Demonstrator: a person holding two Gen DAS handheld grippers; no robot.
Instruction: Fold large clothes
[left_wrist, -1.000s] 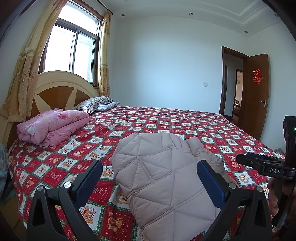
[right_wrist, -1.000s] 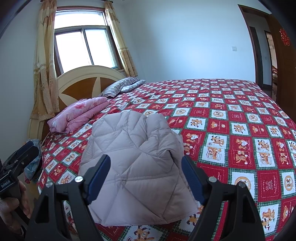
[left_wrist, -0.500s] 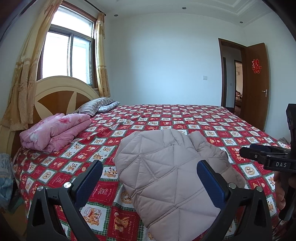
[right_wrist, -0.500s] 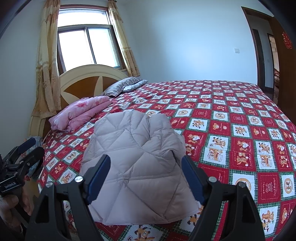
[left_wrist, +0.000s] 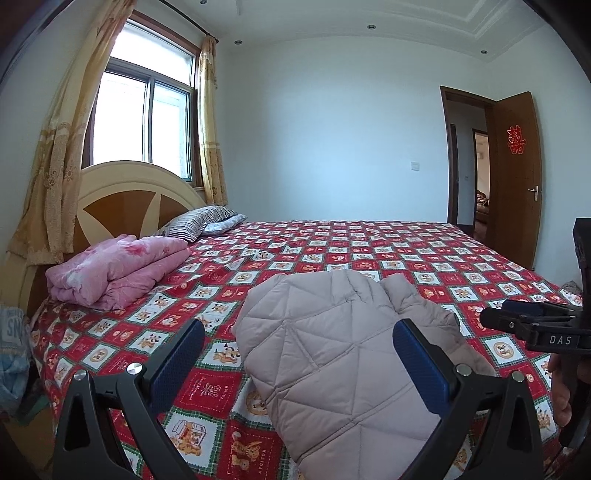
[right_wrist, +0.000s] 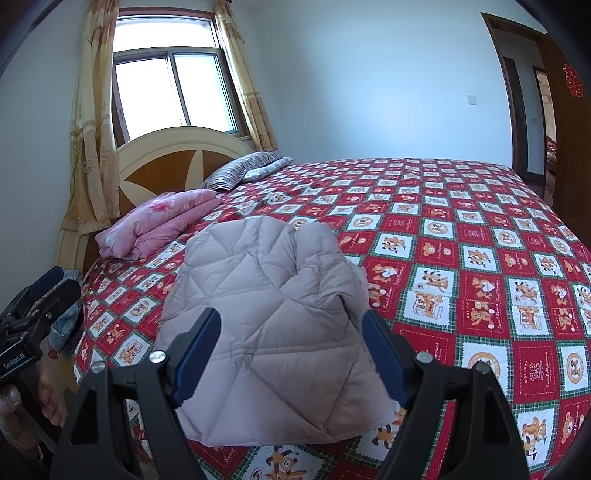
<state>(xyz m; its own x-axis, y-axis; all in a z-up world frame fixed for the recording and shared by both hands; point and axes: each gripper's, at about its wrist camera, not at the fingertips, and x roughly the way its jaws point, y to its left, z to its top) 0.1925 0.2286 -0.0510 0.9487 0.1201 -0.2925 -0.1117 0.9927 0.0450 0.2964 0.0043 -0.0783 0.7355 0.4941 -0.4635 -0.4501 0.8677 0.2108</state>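
A pale pink quilted jacket (left_wrist: 332, 354) lies folded on the near edge of the bed; it also shows in the right wrist view (right_wrist: 269, 314). My left gripper (left_wrist: 297, 354) is open and empty, held above and short of the jacket. My right gripper (right_wrist: 290, 343) is open and empty, also held back from the jacket. The right gripper's fingers (left_wrist: 532, 325) show at the right edge of the left wrist view. The left gripper's fingers (right_wrist: 40, 295) show at the left edge of the right wrist view.
The bed has a red patterned cover (right_wrist: 461, 229). A folded pink quilt (left_wrist: 118, 269) and striped pillows (left_wrist: 195, 221) lie by the headboard (left_wrist: 129, 192). A window (left_wrist: 147, 118) is behind it. An open door (left_wrist: 513, 177) is at the far right.
Both grippers have drawn back and tilted up a little, so the jacket sits lower in both views. The jacket has not moved. Both grippers stay open.
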